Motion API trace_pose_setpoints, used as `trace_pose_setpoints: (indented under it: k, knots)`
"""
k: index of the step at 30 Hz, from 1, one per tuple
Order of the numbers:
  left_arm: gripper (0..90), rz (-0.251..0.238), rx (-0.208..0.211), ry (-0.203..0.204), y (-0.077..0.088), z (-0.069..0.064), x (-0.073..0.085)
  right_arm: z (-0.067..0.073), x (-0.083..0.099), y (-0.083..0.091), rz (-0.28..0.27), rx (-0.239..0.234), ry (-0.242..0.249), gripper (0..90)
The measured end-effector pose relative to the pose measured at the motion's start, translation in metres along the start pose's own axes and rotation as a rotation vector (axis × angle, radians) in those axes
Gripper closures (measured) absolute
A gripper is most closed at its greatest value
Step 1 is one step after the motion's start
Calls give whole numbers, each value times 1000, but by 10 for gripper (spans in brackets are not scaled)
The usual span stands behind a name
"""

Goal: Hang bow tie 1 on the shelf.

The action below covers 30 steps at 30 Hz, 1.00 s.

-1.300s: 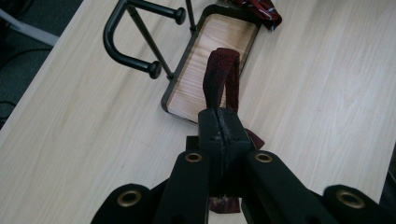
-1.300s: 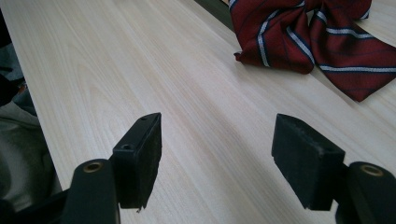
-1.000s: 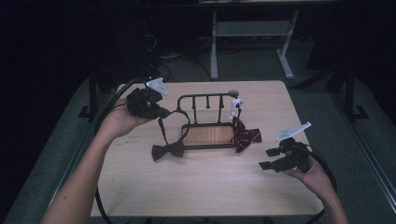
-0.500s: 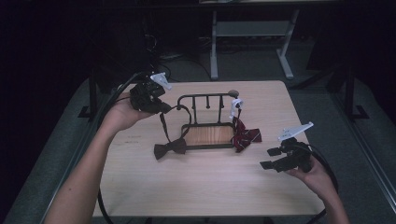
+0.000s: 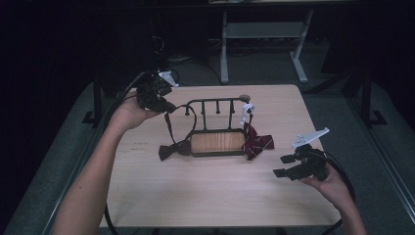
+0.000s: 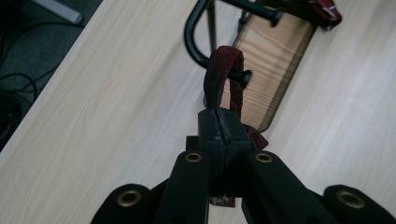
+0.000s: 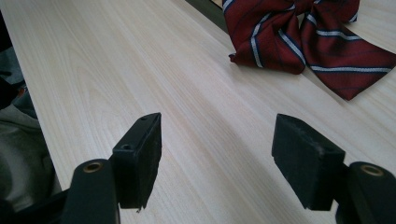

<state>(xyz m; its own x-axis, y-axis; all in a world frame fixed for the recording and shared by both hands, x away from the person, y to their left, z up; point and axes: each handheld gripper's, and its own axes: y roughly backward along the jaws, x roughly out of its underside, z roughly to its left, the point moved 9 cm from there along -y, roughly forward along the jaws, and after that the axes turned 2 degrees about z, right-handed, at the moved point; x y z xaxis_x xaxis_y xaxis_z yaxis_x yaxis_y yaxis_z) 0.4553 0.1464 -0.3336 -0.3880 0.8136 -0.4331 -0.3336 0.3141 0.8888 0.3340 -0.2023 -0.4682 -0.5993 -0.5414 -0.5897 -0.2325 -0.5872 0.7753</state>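
Observation:
A black wire rack with a wooden base stands mid-table. A dark bow tie lies at the base's left end, and its strap runs up to my left gripper. That gripper is shut on the dark red strap, whose loop sits at the end peg of the rack. A red striped bow tie lies at the rack's right end. My right gripper rests low near the table's right front, open, its jaws pointing toward the striped bow tie.
A white clip or strap end hangs on the rack's right post above the striped tie. The wooden table has dark floor on all sides. A grey table frame stands behind it. Cables trail from both grippers.
My left gripper has moved a little toward the table's far edge, drawing the dark strap with it. The right gripper has stayed where it was.

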Motion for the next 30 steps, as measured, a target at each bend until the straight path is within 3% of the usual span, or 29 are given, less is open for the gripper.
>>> trace_pose_setpoints:
  k: [7,17,19,30]
  knots:
    - [897,28,-17,28,-13,10,0,-1,0,1,-7,-1,-2,331]
    - [856,56,-28,45,-29,15,1,1,1,3,-8,2,-5,331]
    - [856,68,-30,40,-29,15,3,1,1,4,-10,4,-4,331]
    - [735,27,-48,55,-18,12,11,1,1,5,-11,5,-13,331]
